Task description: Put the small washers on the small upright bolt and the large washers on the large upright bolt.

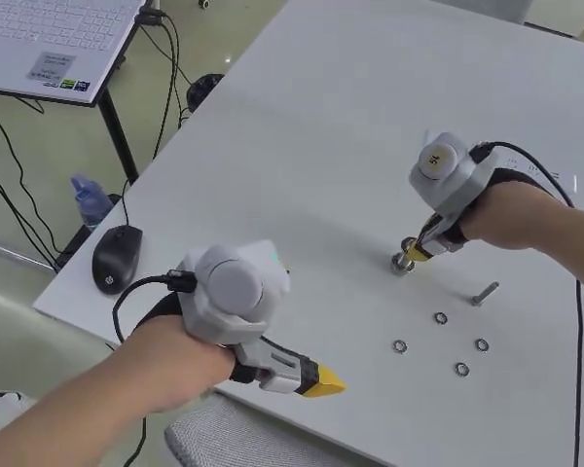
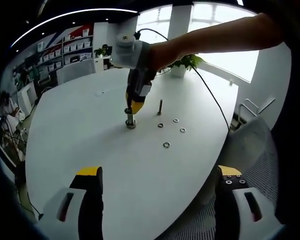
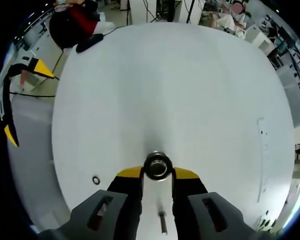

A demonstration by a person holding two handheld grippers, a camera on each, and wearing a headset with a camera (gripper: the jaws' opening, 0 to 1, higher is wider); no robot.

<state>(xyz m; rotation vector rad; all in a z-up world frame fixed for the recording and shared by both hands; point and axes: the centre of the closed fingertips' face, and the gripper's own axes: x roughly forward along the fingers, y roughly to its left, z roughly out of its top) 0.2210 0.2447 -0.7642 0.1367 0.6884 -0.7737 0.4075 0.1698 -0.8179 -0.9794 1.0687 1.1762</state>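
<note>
Washers first: four small washers (image 1: 440, 317) loose and flat on the white counter (image 1: 321, 146), apart from one another, near the small upright bolt (image 1: 485, 293). Same scatter in the left gripper view, just beside that bolt (image 2: 160, 106).

Left of them in the head view, the large upright bolt (image 1: 402, 261), with the right gripper (image 1: 416, 254) tipped down right over it. In the right gripper view, jaws drawn close on either side of a metal ring (image 3: 157, 166) at the very tips. Impossible to tell whether a gripped large washer or the bolt's own top, so no telling whether clamped on anything. In the left gripper view, its yellow tips just above the large upright bolt (image 2: 130, 121).

Left gripper (image 1: 323, 383) low at the near edge of the counter, well apart from bolts and washers, jaws spread wide with nothing between them.

Beyond the counter's left edge, a black mouse (image 1: 116, 257), a laptop (image 1: 58, 39) and a blue bottle (image 1: 90, 199).
</note>
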